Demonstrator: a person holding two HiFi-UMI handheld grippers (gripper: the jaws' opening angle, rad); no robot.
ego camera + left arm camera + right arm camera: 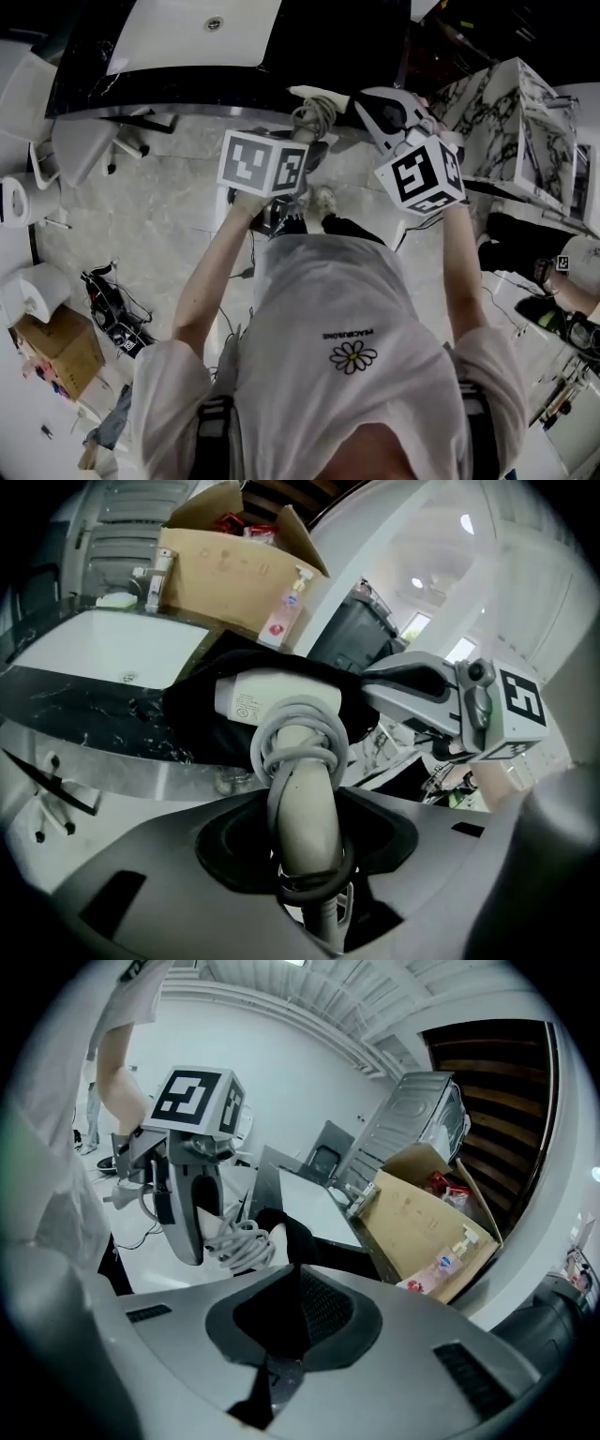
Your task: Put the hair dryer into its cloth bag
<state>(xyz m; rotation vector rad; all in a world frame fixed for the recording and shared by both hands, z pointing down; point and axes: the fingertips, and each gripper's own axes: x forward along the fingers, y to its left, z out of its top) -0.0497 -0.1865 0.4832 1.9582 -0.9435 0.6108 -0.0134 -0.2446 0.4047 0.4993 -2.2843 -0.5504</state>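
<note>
Left gripper (309,860) clamps dryer (272,697) by handle (305,799), right gripper (281,1330) pinched shut on bag (296,1237) rim — bag mouth around dryer head, handle and wrapped cord (323,726) outside — roughly halfway, I'd judge; rest needs pushing in.

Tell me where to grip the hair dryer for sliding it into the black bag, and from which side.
Take the hair dryer by its handle, from the butt end, as the left gripper does now. The handle is narrow and points away from the cloth bag, whose mouth covers part of the wide head.
</note>
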